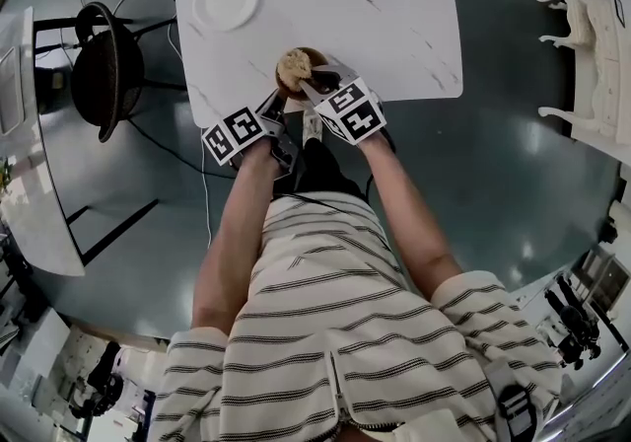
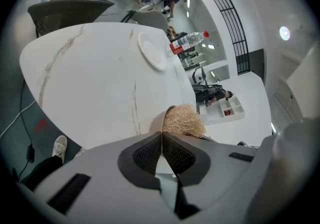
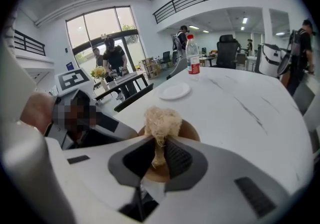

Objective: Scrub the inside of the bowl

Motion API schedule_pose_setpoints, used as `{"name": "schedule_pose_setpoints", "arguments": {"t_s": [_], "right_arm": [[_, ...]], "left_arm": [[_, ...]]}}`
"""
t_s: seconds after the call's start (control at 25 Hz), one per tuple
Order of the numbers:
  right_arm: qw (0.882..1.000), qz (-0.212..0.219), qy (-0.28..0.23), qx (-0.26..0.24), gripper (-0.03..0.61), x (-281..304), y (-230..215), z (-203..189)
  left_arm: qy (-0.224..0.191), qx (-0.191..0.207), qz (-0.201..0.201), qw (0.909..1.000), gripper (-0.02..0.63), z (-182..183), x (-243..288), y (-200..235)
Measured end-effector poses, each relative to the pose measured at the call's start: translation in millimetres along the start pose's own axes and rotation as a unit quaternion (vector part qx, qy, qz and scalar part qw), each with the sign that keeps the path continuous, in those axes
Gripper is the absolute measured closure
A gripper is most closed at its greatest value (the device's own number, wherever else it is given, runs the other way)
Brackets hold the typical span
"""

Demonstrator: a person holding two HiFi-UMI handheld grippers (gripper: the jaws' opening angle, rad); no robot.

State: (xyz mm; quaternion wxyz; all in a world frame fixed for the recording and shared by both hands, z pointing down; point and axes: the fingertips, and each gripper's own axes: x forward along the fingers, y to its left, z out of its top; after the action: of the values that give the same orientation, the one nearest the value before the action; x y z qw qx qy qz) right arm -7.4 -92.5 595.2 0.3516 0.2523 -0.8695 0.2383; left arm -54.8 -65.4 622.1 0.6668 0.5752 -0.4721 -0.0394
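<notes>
A brown wooden bowl [image 1: 314, 59] stands at the near edge of the white marble table [image 1: 394, 16]. A pale, fibrous scrubber [image 1: 294, 65] sits inside it. My left gripper [image 1: 280, 103] is shut on the bowl's near rim; the left gripper view shows its jaws [image 2: 162, 135] pinched on the thin rim [image 2: 161, 118], with the scrubber [image 2: 183, 121] just beyond. My right gripper [image 1: 312, 87] reaches in from the right and is shut on the scrubber. In the right gripper view, the scrubber [image 3: 161, 122] rises between the jaws [image 3: 160, 144] over the bowl [image 3: 189, 130].
A white plate [image 1: 227, 1] lies farther back on the table, and a water bottle [image 3: 192, 60] with a red label stands at the far edge. A black chair [image 1: 106, 70] is left of the table. White ornate furniture [image 1: 592, 45] stands at the right. Several people stand in the background.
</notes>
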Motion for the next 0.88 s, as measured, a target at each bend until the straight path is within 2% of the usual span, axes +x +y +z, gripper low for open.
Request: {"name": "schedule_pose_setpoints", "arguments": {"t_s": [0.4, 0.88], "right_arm": [[0.997, -0.017, -0.033, 0.062, 0.515, -23, -7, -4], [0.988, -0.029, -0.083, 0.124, 0.515, -52, -15, 6]], "left_arm": [[-0.004, 0.005, -0.012, 0.9999, 0.604, -1, 0, -6], [-0.012, 0.022, -0.014, 0.9996, 0.604, 5, -12, -14]]}}
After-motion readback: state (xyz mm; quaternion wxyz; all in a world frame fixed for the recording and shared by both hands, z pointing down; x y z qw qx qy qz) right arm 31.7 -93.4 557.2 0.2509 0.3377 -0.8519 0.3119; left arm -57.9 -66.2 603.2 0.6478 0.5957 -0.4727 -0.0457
